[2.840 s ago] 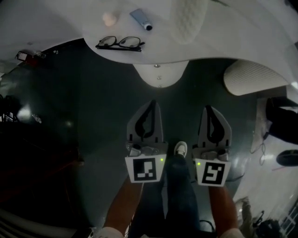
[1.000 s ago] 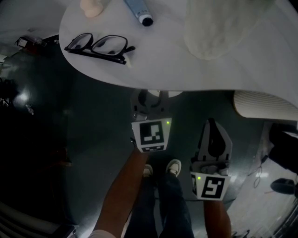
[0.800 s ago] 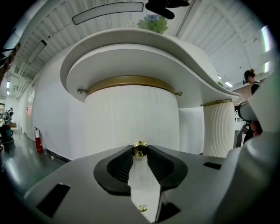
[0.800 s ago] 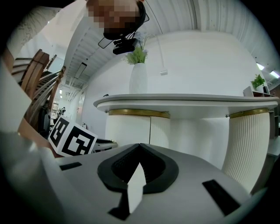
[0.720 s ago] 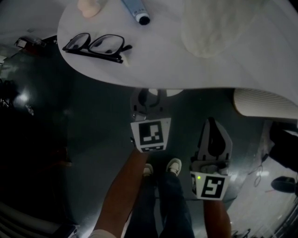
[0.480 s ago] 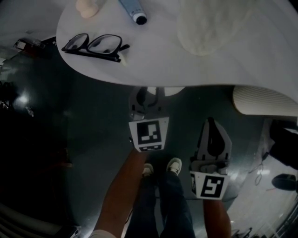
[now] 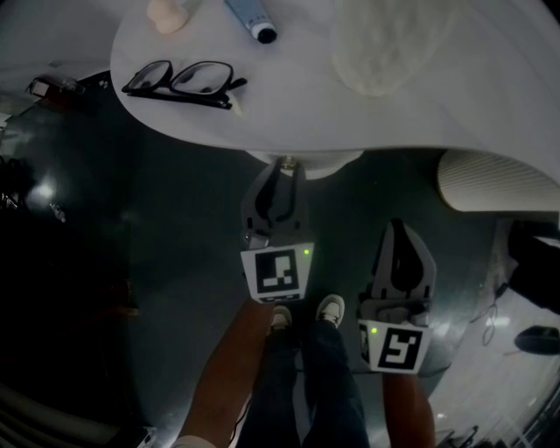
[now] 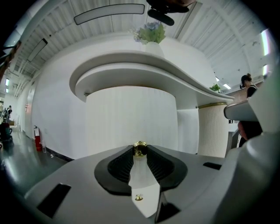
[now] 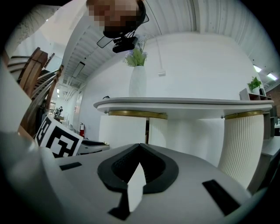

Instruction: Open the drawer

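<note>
Your left gripper point(image 8: 140, 151) has just been closing its jaws and pinches the gold knob point(image 8: 140, 148) at their tips, with the drawer point(image 7: 322, 164) straight ahead; your right gripper point(image 9: 140, 151) has its jaws together, empty.

The surface point(image 7: 289, 114) is white, as is the rounded drawer point(image 7: 331, 164) under its near edge; the knob point(image 8: 140, 149) is shiny brass-gold. Near the surface's left edge lie black-framed glasses point(image 7: 184, 81). At the far edge are a grey-blue tube point(image 7: 252, 16) with a dark cap, a pale peach object point(image 7: 168, 12) and a white, dimpled cushion point(image 7: 385, 44). The left gripper point(image 7: 285, 166) and right gripper point(image 7: 398, 229) are grey with black pads, with black-and-white square markers and a green light. The floor point(image 7: 175, 262) is dark glossy grey, and the ribbed column point(image 7: 499, 179) is white.
</note>
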{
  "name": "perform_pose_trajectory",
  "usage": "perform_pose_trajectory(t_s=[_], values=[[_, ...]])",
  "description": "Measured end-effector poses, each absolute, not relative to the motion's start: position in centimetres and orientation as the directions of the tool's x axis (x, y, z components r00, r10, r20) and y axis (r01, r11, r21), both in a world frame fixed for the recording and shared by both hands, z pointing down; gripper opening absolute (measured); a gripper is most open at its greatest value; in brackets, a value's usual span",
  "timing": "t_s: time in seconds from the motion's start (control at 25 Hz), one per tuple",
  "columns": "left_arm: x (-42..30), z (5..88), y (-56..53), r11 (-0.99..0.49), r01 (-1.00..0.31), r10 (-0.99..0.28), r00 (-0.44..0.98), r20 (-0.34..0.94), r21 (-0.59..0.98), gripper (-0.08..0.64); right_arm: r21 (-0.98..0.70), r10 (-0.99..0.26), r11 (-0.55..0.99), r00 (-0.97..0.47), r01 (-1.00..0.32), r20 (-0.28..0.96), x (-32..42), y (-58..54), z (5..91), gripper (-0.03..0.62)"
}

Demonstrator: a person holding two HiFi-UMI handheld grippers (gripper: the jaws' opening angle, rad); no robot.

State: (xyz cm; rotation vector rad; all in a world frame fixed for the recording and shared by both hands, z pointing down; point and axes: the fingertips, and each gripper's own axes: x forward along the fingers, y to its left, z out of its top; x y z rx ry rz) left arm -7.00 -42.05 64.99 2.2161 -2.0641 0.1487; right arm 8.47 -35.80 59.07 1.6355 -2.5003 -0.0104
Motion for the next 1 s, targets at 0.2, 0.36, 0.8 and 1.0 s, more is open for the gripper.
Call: perform_pose_trajectory(t_s=[0.2, 0.36, 0.8, 1.0], values=[[-6.9, 65.1, -38.8, -0.057, -0.998, -0.986, 0.063, 0.155, 0.039, 0.101, 0.098, -0.912, 0.403, -0.391, -0.910, 0.122, 8.1, -35.0, 58.8, 0.005], [-6.8, 65.0, -35.8, -0.058, -0.997, -0.986, 0.065, 0.152, 0.052, 0.101, 0.103, -0.913, 0.401, -0.388, -0.910, 0.123, 7.8, -33.8, 58.4, 0.005], [-6.5, 65.9, -28.0, -0.076, -0.995, -0.973, 0.089, 0.215, 0.067, 0.101, 0.115, -0.923, 0.378, -0.365, -0.919, 0.123, 7.5, -30.4, 58.2, 0.005], [-6.1, 66.5, -21.5, -0.084, -0.992, -0.968, 0.103, 0.229, 0.090, 0.101, 0.131, -0.929, 0.365, -0.353, -0.922, 0.109, 7.7, -25.4, 58.1, 0.005]])
